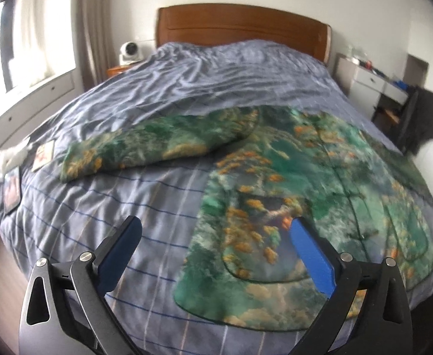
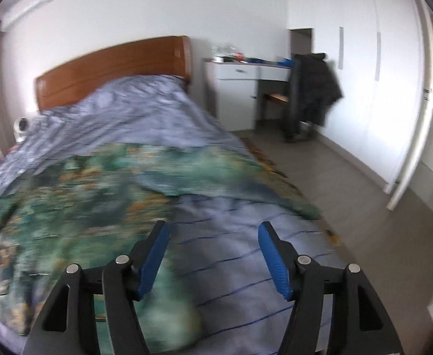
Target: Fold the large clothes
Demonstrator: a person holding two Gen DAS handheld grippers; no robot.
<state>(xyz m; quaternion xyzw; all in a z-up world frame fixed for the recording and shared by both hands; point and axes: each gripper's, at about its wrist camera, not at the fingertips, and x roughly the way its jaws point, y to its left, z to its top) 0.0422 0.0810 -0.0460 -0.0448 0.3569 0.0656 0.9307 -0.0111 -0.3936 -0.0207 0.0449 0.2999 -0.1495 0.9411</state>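
Observation:
A large green garment with orange flower print [image 1: 290, 183] lies spread on the bed, one sleeve [image 1: 145, 145] stretched out to the left. My left gripper [image 1: 216, 227] hovers above its near left hem, jaws wide apart and empty. In the right wrist view the same garment [image 2: 77, 195] covers the left and middle of the bed, its other sleeve [image 2: 246, 183] reaching to the right edge. My right gripper [image 2: 213, 230] stands open over the striped cover beside the garment's lower corner, with nothing between its blue pads [image 2: 272, 260]. This view is motion-blurred.
The bed has a blue-grey striped cover [image 1: 104, 207] and a wooden headboard [image 1: 240, 26]. Small cards and a white cloth [image 1: 12, 153] lie at its left edge. A white dresser [image 2: 240, 88], a chair with a dark coat [image 2: 314, 88] and white wardrobes [image 2: 379, 74] stand to the right.

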